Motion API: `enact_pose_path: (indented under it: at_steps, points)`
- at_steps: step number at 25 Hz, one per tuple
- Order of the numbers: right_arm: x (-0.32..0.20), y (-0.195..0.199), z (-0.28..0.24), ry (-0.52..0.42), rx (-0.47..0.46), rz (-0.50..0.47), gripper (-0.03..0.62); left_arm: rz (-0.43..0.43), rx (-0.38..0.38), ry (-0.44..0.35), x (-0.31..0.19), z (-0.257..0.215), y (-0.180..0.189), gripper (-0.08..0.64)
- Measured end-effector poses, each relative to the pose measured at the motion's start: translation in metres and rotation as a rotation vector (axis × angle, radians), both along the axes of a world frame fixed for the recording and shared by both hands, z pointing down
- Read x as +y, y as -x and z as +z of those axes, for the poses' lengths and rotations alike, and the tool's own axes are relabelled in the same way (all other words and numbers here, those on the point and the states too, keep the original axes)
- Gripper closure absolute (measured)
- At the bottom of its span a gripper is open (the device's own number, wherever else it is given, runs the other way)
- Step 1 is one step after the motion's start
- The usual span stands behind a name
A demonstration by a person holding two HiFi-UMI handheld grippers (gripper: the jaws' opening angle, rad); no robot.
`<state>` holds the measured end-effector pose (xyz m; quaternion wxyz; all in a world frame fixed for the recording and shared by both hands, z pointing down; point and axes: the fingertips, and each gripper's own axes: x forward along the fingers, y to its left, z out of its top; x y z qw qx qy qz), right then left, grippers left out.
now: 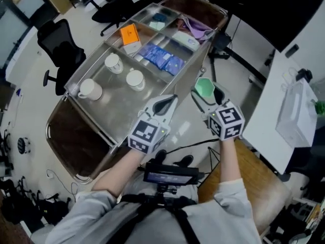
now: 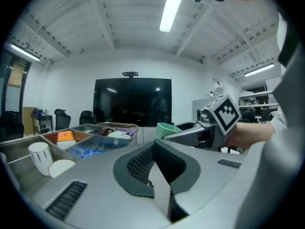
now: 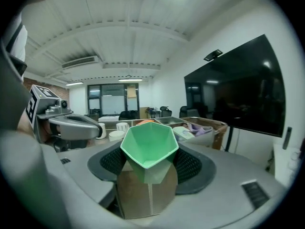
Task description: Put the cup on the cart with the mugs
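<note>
The steel cart [image 1: 117, 111] is the biggest thing here. It lies ahead of and below both sets of fingers, split into bays. The left gripper [image 1: 165, 104] hangs over the cart's near edge with its fingers [image 2: 138, 168] clenched on nothing. The right gripper [image 1: 205, 91] is just beside it, outside the cart's right wall and over the floor rather than over any bay.

Three white mugs [image 1: 135, 79] stand upright in the open bay ahead and to the left of the left fingers, apart from one another. The bays beyond them hold an orange box [image 1: 129, 34] and blue packets [image 1: 162, 57]. Smallest is the green cup [image 3: 149, 144], a faceted one, gripped low on its body between the right fingers, with its mouth tipped back toward that gripper's camera.

I judge the carry under way and the placing not yet begun.

Several things could spoil it:

- **Slipping:** the cup's slanted faces give the pads little flat surface, so a quick swing could twist it loose over the floor.
- **Clipping the wall:** crossing the cart's wall too low could knock the cup's base (the wall stands between the right fingers and the mugs).
- **Crowding:** the left gripper sits on the shortest path to the mug bay and may be bumped.
- **Landing:** setting down too near a mug could tip either one, and releasing while tilted would leave the cup on its side.
</note>
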<state>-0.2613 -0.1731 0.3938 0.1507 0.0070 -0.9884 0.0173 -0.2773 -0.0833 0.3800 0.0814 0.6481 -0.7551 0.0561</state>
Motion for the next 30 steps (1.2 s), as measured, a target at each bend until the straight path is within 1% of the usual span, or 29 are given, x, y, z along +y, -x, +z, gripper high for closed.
enact_pose_path:
  at_steps: [4,7,10,12,16,19,22,25,30]
  points:
    - [0.053,0.053,-0.020,-0.015,-0.012,-0.178,0.288,-0.135,0.006,0.011,0.047,-0.021,0.042,0.557]
    - [0.093,0.085,-0.030,-0.028,-0.009,-0.298,0.288,-0.235,0.006,0.026,0.088,-0.031,0.074,0.557]
    - [0.133,0.109,-0.036,-0.015,-0.008,-0.416,0.288,-0.341,0.012,0.027,0.135,-0.034,0.105,0.557]
    - [0.159,0.122,-0.038,-0.003,-0.008,-0.478,0.287,-0.410,0.021,0.028,0.166,-0.033,0.124,0.557]
    - [0.212,0.149,-0.031,0.005,0.020,-0.595,0.287,-0.517,0.040,0.025,0.217,-0.029,0.150,0.557]
    - [0.250,0.165,-0.019,0.005,0.054,-0.685,0.288,-0.574,0.048,0.018,0.241,-0.026,0.162,0.557]
    - [0.275,0.177,-0.005,-0.007,0.080,-0.757,0.287,-0.606,0.055,0.007,0.251,-0.024,0.170,0.557]
    - [0.289,0.188,0.008,-0.008,0.108,-0.799,0.287,-0.621,0.059,0.002,0.255,-0.020,0.175,0.557]
    - [0.314,0.198,0.035,-0.039,0.183,-0.863,0.287,-0.650,0.063,-0.011,0.270,-0.017,0.180,0.557]
